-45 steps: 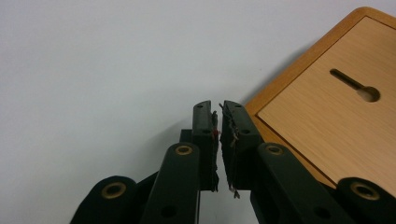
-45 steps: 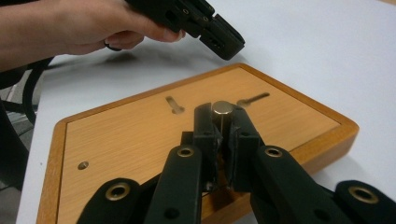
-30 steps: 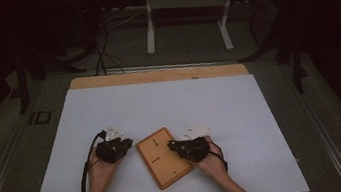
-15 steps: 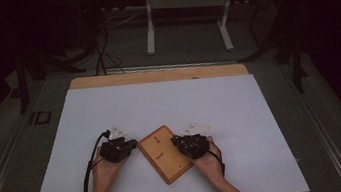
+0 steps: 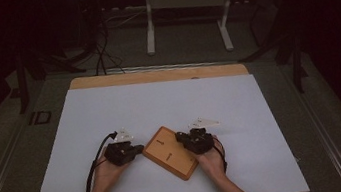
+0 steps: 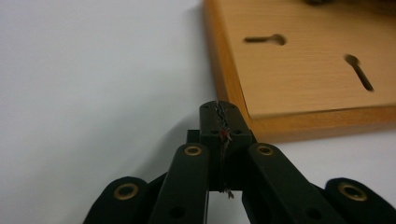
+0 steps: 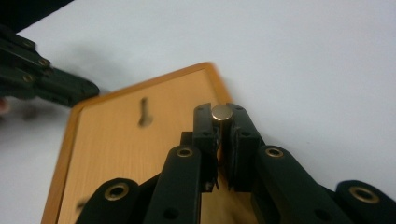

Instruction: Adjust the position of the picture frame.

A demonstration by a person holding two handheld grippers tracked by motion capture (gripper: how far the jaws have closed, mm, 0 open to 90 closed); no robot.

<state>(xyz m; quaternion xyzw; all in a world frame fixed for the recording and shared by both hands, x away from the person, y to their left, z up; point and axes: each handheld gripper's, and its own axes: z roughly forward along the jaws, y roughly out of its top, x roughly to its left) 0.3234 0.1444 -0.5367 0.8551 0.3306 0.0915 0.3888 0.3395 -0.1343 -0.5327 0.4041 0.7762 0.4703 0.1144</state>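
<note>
One left gripper (image 5: 138,149), jaws just closed together, empty, tips at the board's corner. One wooden board (image 5: 171,152) with two keyhole slots, lying between both grippers. One right gripper (image 5: 180,137) pinched one brass peg (image 7: 222,113).

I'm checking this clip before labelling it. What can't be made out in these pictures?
- Metal peg: its lower end, hidden between the right gripper jaws, right gripper view.
- Wooden board: far side cut off by the top edge, left gripper view.
- Keyhole slots: too small, high view.
</note>
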